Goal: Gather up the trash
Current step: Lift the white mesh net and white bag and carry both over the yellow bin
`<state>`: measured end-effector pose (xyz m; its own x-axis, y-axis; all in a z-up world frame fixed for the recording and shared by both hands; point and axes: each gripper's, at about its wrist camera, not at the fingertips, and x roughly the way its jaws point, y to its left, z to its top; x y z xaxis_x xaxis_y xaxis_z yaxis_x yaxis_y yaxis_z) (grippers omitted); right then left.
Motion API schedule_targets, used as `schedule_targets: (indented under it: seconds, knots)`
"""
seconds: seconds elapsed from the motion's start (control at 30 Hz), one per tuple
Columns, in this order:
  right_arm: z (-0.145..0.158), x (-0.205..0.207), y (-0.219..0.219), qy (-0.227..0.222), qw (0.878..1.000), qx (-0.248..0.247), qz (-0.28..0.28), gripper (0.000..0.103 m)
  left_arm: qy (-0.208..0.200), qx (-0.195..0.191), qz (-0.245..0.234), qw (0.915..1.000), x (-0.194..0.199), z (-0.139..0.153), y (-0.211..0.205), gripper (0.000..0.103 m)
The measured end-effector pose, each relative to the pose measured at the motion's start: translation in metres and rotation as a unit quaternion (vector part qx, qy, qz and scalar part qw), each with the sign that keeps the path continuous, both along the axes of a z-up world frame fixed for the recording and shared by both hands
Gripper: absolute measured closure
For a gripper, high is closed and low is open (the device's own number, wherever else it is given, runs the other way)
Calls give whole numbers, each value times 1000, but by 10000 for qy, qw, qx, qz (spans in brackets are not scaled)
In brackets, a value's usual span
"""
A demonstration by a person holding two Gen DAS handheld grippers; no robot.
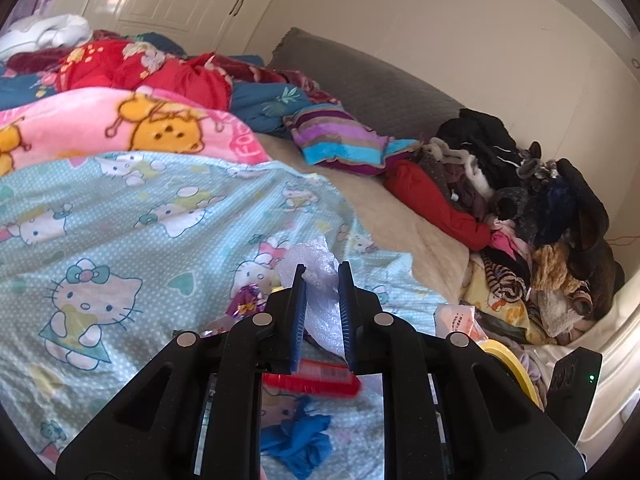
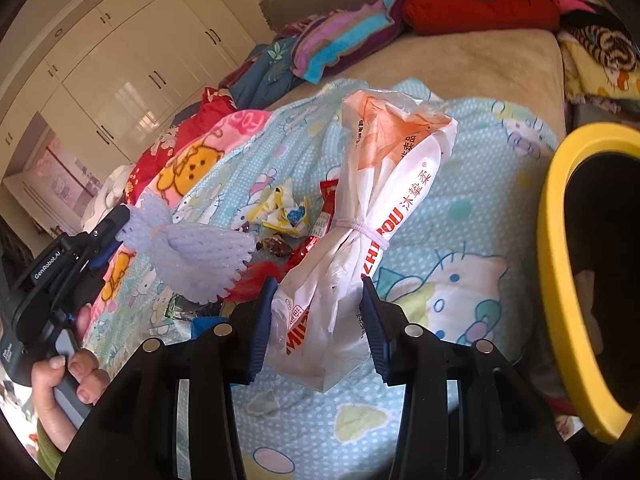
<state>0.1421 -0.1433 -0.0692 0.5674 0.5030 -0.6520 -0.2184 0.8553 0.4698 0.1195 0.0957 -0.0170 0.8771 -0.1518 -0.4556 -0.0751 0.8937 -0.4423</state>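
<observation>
My left gripper (image 1: 322, 270) is shut on a white foam fruit net (image 1: 316, 280) and holds it above the bed; the net (image 2: 196, 248) and that gripper (image 2: 120, 216) also show in the right wrist view. My right gripper (image 2: 318, 286) is shut on a knotted white and orange plastic bag (image 2: 360, 216), held above the Hello Kitty sheet (image 2: 460, 240). Loose wrappers lie on the sheet: a yellow and white one (image 2: 282, 210), red ones (image 2: 326, 200), a brown one (image 2: 276, 246). A red wrapper (image 1: 316, 378), a blue glove (image 1: 298, 440) and a purple foil wrapper (image 1: 246, 300) lie under the left gripper.
A yellow-rimmed bin (image 2: 560, 280) with a dark inside stands at the right, next to the bed; its rim (image 1: 508, 360) shows in the left wrist view. A clothes pile (image 1: 520, 220), a striped pillow (image 1: 340, 140) and blankets (image 1: 120, 120) cover the far bed. White wardrobes (image 2: 132, 64) stand behind.
</observation>
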Motion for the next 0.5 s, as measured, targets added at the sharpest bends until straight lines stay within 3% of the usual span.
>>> schedule_targets:
  seconds: [0.5]
  knots:
    - [23,-16,-19,-366,9989,-288,44,63,-296,260,-150,9991,-16,21,-23,93]
